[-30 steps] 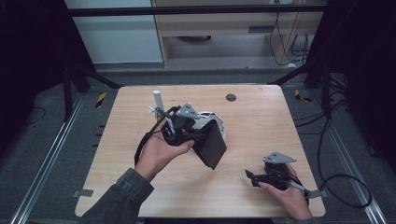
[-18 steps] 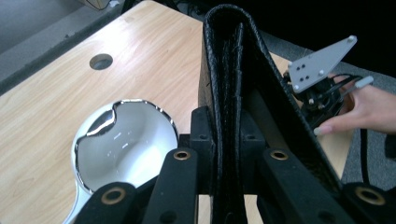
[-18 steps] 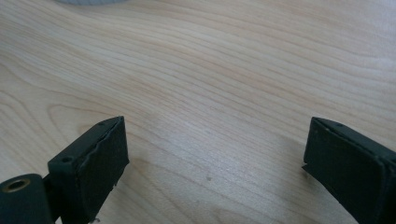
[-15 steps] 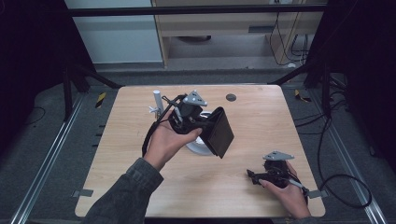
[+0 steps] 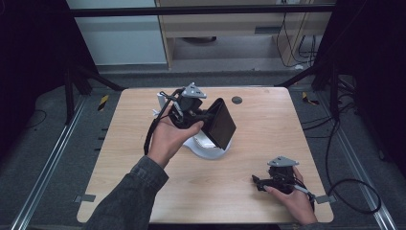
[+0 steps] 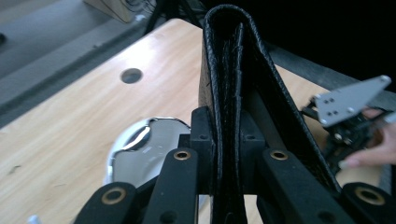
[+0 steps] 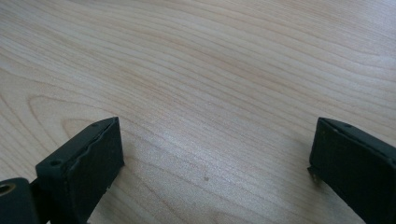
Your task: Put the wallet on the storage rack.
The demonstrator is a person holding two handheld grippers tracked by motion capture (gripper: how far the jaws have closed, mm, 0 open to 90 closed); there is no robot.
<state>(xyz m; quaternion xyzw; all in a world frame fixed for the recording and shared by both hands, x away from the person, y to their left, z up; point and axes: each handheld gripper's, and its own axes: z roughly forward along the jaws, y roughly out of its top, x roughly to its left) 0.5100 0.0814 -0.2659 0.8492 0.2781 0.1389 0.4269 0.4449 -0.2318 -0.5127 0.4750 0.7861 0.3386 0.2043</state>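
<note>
Up and away from us goes our left claw (image 5: 210, 120), clenched on the black wallet (image 5: 221, 123) above the table (image 5: 268, 120); our right claw (image 5: 258, 182), just opening, stands released, ready to help.

a lab-like recording room: a bare wooden surface (image 5: 268, 120) ringed by a black metal frame (image 5: 201, 10), floor rails (image 5: 52, 158) and loose cables (image 5: 349, 187).

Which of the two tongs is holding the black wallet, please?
The left tongs, raised over the table's middle, clamp the black wallet; the right tongs are open and hold nothing.
</note>
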